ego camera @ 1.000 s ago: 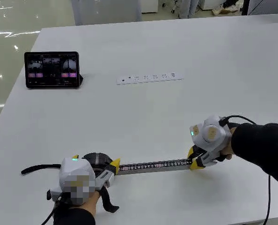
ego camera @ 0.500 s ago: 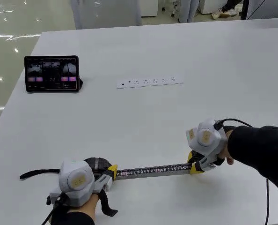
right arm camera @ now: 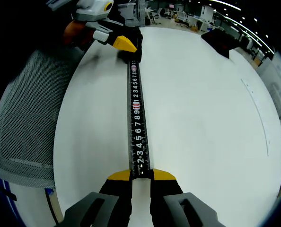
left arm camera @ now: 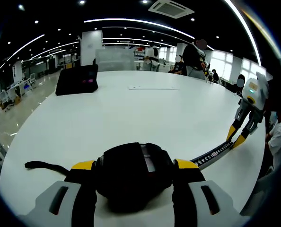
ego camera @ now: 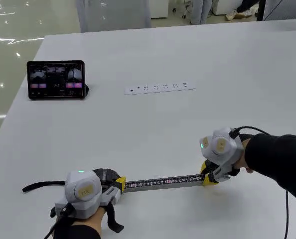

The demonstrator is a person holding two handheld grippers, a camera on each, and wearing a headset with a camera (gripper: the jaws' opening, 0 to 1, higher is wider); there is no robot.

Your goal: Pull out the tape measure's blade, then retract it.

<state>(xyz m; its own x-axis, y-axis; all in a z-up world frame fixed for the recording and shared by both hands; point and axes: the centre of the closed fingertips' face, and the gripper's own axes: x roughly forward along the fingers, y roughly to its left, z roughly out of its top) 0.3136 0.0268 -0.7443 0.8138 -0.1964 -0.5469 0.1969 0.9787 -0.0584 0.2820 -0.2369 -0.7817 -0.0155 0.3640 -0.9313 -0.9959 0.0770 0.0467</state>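
Near edge: your left gripper (ego camera: 119,183) has its jaws closed around the black tape measure case (ego camera: 104,176), which sits on the white table (ego camera: 198,114). The blade (ego camera: 163,182) runs right from the case, low along the table, to your right gripper (ego camera: 207,179), whose jaws are pinched narrow on the blade's tip.

Judgement: the pull-out is done or nearly so; the whole retraction is left.

The right gripper view resolves what the head view blurs: legible numerals along the blade, with the tip square between the jaws. The left gripper view shows the case's strap (left arm camera: 43,166) trailing left.

Farther off: power strip (ego camera: 159,87), then tablet (ego camera: 56,79) at far left.
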